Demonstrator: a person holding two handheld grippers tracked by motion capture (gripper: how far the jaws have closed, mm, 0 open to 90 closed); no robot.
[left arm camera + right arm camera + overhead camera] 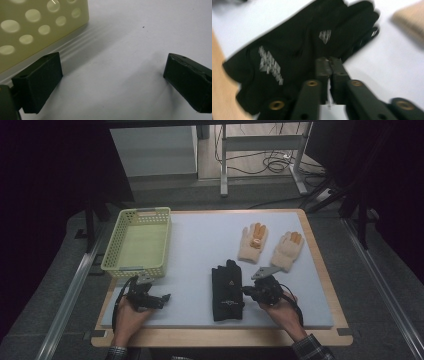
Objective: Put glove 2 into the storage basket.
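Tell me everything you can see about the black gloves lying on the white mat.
The black gloves look like thin, smooth fabric with small pale grey printed logos on the back and near the cuff. They lie flat on the white mat, apparently stacked as a pair, fingers pointing away from the person and cuffs toward the near edge. They sit right of the yellow perforated basket and in front of the cream knitted gloves. The right gripper, jaws shut together, is at their right edge; whether it pinches fabric is unclear.

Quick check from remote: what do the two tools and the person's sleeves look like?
Both tools are black. The left tool has blocky black pads, a grey plate and a black cable looping back. The right tool has slim arms with brass-coloured rivets, a grey three-cornered plate and a black cable. Sleeves are plaid.
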